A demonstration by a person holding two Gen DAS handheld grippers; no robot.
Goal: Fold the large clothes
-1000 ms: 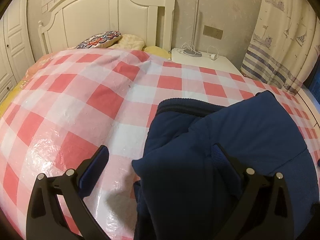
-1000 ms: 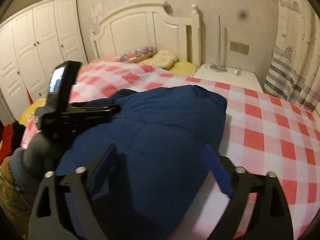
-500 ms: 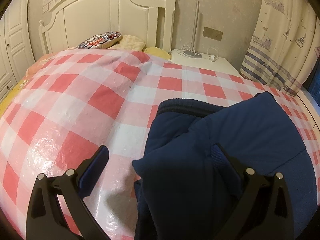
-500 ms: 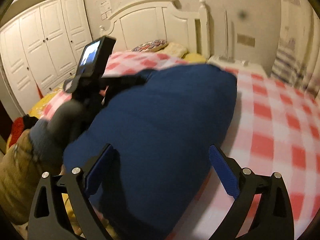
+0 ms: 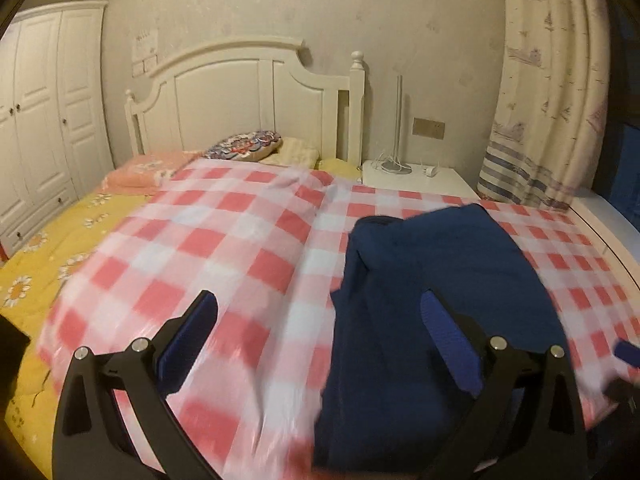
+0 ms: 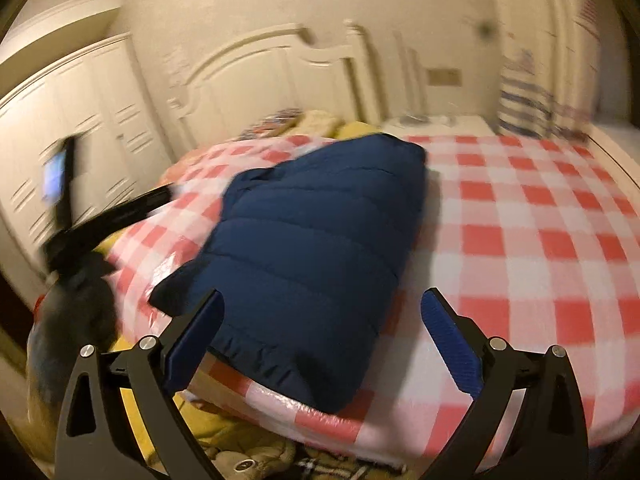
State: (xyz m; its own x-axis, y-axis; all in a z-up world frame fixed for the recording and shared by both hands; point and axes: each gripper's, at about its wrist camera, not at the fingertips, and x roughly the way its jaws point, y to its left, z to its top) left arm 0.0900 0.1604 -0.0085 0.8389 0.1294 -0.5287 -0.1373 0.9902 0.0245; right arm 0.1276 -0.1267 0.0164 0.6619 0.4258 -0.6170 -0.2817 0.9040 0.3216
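A dark blue quilted jacket [image 6: 320,240] lies folded lengthwise in a long bundle on the red-and-white checked cover [image 6: 520,240] of the bed. It also shows in the left wrist view [image 5: 432,300], right of centre. My left gripper [image 5: 320,316] is open and empty, held above the near end of the bed, left of the jacket. My right gripper [image 6: 320,312] is open and empty just in front of the jacket's hem. The left gripper's body [image 6: 80,220] shows at the left of the right wrist view.
A white headboard [image 5: 248,96] and pillows [image 5: 244,146] stand at the far end. A white nightstand [image 5: 416,178] with a lamp is at the right, a curtain [image 5: 548,120] beyond it, a white wardrobe [image 5: 40,120] at the left. Other clothes [image 6: 248,460] lie below the bed's near edge.
Both grippers have pulled back and up from the jacket, so both views show more of the bed. The jacket lies still on the cover.
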